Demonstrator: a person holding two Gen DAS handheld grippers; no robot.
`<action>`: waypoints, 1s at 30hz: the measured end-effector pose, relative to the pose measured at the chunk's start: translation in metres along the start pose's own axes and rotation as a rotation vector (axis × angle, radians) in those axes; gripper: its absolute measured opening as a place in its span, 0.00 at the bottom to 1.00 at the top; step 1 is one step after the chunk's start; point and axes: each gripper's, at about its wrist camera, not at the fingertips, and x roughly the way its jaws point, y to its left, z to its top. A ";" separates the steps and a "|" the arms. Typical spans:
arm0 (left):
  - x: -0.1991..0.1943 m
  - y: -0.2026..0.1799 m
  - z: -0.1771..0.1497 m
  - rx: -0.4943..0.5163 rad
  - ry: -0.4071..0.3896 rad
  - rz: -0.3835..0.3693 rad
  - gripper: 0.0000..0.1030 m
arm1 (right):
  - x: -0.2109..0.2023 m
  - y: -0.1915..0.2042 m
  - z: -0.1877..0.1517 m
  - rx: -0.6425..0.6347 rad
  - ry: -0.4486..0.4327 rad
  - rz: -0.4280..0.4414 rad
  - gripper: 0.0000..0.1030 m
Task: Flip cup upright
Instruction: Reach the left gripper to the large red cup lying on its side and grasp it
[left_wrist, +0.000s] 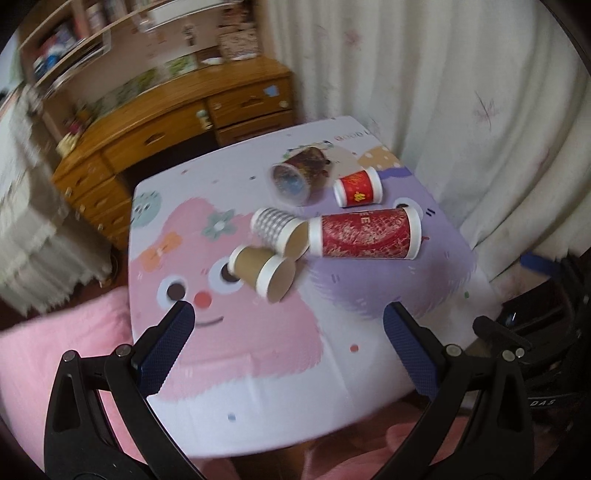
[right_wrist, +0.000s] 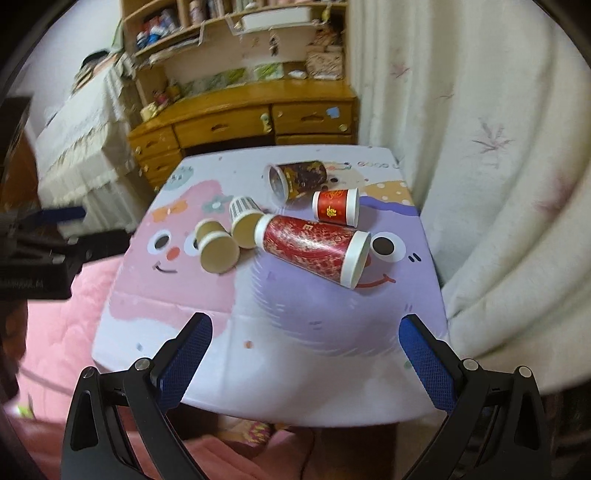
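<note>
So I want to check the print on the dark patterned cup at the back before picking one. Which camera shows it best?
The right wrist view: the dark patterned cup is sharp there, lying on its side, its printed wall and white rim clear. The left wrist view shows it too, but motion-blurred, mostly its open mouth.

Not much legible txt showing. Big red cup (right_wrist: 314, 251) is carrying a gold "E" near its base end — rest unreadable. Small red cup (right_wrist: 335, 206) is showing a gold Chinese-style char, too small to read. Table (right_wrist: 332, 362) print near far edge — blurred.
</note>
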 end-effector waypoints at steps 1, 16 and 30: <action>0.008 -0.009 0.007 0.038 0.008 0.004 0.99 | 0.010 -0.010 0.003 -0.042 0.008 -0.004 1.00; 0.180 -0.130 0.054 0.595 0.203 0.027 0.99 | 0.152 -0.102 0.020 -0.225 0.208 0.045 1.00; 0.281 -0.181 0.050 0.997 0.267 -0.003 0.95 | 0.210 -0.147 0.004 -0.178 0.378 0.094 1.00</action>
